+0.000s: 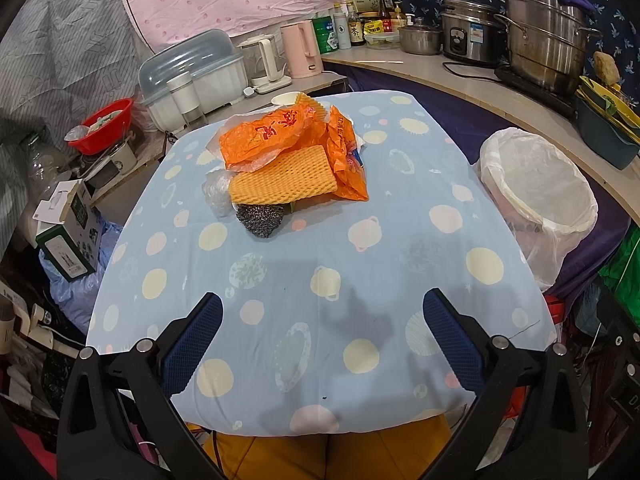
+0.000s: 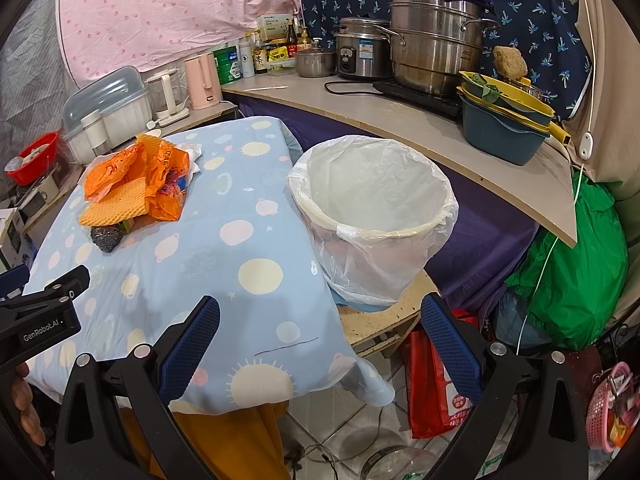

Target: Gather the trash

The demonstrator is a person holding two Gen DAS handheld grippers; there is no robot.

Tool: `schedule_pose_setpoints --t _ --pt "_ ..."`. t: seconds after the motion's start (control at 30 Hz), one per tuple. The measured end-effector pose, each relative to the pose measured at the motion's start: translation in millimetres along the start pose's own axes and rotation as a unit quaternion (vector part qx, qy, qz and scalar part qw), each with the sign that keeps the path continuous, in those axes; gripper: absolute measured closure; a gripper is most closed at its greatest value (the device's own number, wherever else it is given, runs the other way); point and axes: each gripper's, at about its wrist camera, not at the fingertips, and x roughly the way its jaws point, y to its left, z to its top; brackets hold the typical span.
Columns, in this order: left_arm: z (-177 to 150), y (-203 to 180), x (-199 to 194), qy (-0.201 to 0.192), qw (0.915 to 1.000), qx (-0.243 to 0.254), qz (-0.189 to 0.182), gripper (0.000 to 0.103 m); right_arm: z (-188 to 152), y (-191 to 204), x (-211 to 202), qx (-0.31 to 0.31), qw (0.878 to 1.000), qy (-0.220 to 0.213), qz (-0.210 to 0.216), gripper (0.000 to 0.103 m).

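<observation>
A trash pile lies on the blue patterned tablecloth (image 1: 320,288): orange plastic bags (image 1: 276,132), a yellow foam net (image 1: 282,182), a steel wool ball (image 1: 260,220) and a clear wrapper (image 1: 216,192). The same pile shows in the right wrist view, with the orange bags (image 2: 156,172) and steel wool ball (image 2: 106,238). A bin lined with a white bag (image 2: 372,216) stands right of the table, also seen as the bin (image 1: 536,196). My left gripper (image 1: 322,340) is open above the near table edge, well short of the pile. My right gripper (image 2: 320,344) is open and holds nothing, over the table's right corner near the bin.
A counter (image 2: 400,120) behind carries steel pots (image 2: 432,40), a rice cooker, bottles and stacked basins (image 2: 504,120). Kettles (image 1: 300,48) and a dish box (image 1: 192,76) stand beyond the table. A red bag (image 2: 436,392) and green bag (image 2: 572,272) lie on the floor.
</observation>
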Motion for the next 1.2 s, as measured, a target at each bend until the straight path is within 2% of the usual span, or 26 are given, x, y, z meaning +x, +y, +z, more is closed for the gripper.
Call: schedule_pose_setpoints --t 1.2 --pt "-9.9 -7.8 -0.4 0.003 1.0 0.001 -0.003 0.007 -3.3 -2.1 0.8 0.005 1.0 -0.001 -0.004 0.007"
